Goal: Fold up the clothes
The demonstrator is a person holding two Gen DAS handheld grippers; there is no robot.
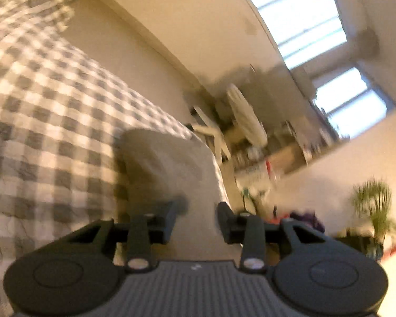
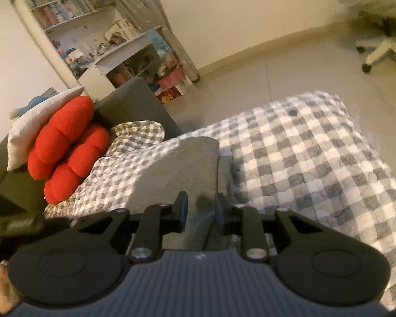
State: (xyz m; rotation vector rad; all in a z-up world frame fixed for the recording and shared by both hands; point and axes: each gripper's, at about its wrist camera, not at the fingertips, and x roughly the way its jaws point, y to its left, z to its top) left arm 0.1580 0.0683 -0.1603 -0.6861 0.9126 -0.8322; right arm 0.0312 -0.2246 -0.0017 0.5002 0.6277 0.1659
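While the grey garment [image 2: 187, 163] lay part-folded on the checked quilt of the bed [image 2: 316, 163], near the bed's long edge toward the floor, both claws stood over its near end. The right claw [image 2: 199, 207] was parted with grey cloth running between its pads; whether they pressed it I could not tell. The left claw [image 1: 198, 211] stood released, with the grey garment [image 1: 166, 163] below and ahead of it, apparently unpinched.

To fold well, I judged each claw should pinch one near corner, lift together, and lay the edge square without dragging the quilt.

Counted: one grey garment, two claws, one red cushion [image 2: 66, 148] and one pale pillow [image 2: 31, 129] at the headboard end.
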